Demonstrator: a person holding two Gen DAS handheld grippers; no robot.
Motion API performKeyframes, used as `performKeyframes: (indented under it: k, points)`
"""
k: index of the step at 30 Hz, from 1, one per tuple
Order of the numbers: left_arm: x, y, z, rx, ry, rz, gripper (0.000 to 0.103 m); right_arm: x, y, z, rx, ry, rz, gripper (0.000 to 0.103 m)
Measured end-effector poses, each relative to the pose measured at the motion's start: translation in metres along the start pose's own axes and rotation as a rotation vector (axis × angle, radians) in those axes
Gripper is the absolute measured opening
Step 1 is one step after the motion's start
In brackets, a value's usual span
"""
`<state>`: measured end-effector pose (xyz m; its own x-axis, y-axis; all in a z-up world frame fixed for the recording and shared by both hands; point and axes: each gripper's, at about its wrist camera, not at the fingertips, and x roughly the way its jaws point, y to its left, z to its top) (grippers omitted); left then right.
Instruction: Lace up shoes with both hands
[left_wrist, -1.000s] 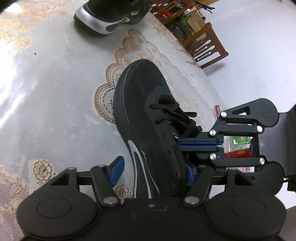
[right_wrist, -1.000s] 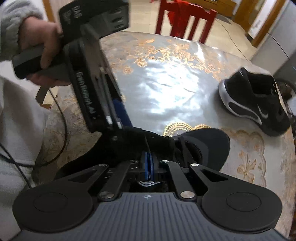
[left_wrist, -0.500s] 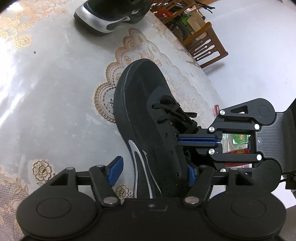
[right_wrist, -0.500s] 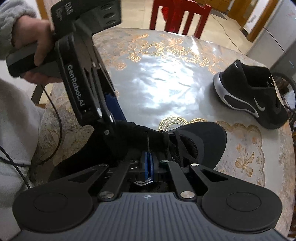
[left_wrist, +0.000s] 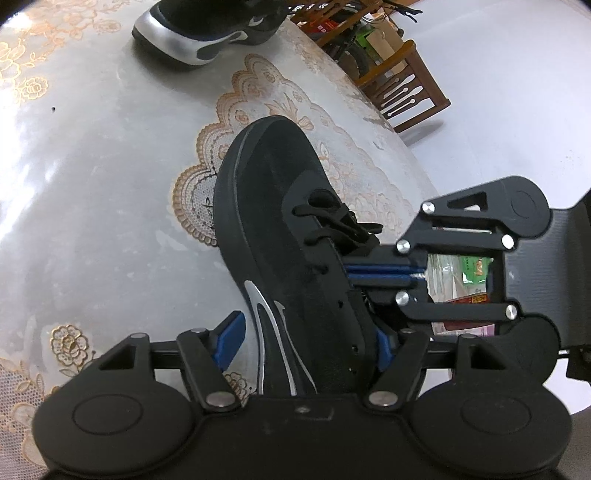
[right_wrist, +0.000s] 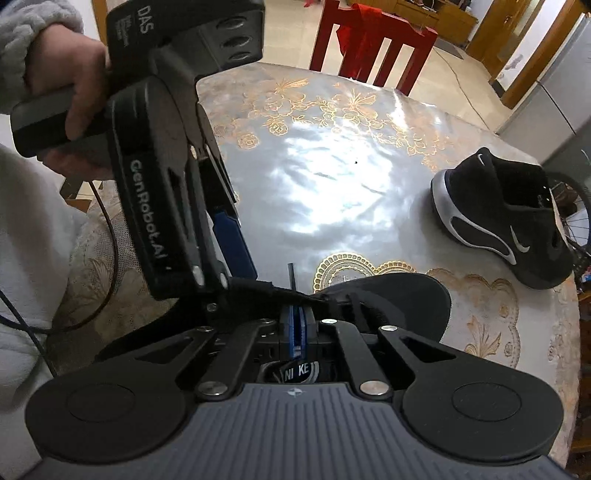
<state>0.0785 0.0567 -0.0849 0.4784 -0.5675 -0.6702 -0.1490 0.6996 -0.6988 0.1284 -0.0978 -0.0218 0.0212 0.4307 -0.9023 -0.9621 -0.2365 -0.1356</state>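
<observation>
Two shoes on one bench (left_wrist: 92, 184), listed large to small.

Bench: round, glossy flowered cover, under both tools.

Near shoe (left_wrist: 280, 258): black, between the fingers of the left tool (left_wrist: 306, 343), which stand spread around its heel end; whether the pads press it cannot be told. Probably a steadying hold for lacing.

Far shoe (right_wrist: 506, 221): black with a silver sole, well apart, beyond both tools, untouched.

Left tool pose: angled down, a hand (right_wrist: 70, 107) gripping its handle.

Right tool (right_wrist: 295, 332): steeply down over the shoe opening, fingers pressed together, seemingly pinching the lace (right_wrist: 291, 275), whose tip stands above them.
</observation>
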Motion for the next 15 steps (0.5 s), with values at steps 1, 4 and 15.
performKeyframes:
  k: [1,4,15]
  points:
    - [-0.001,0.000,0.001,0.009,0.003,0.003,0.067,0.001,-0.001,0.000,-0.003,-0.003,0.000,0.004]
    - [-0.007,-0.005,0.005,0.046,0.008,0.008,0.066,0.003,0.004,0.001,-0.035,-0.008,-0.008,0.008]
    - [-0.073,0.011,0.033,0.021,-0.158,-0.001,0.074,-0.043,-0.037,0.003,0.250,-0.056,0.067,0.065]
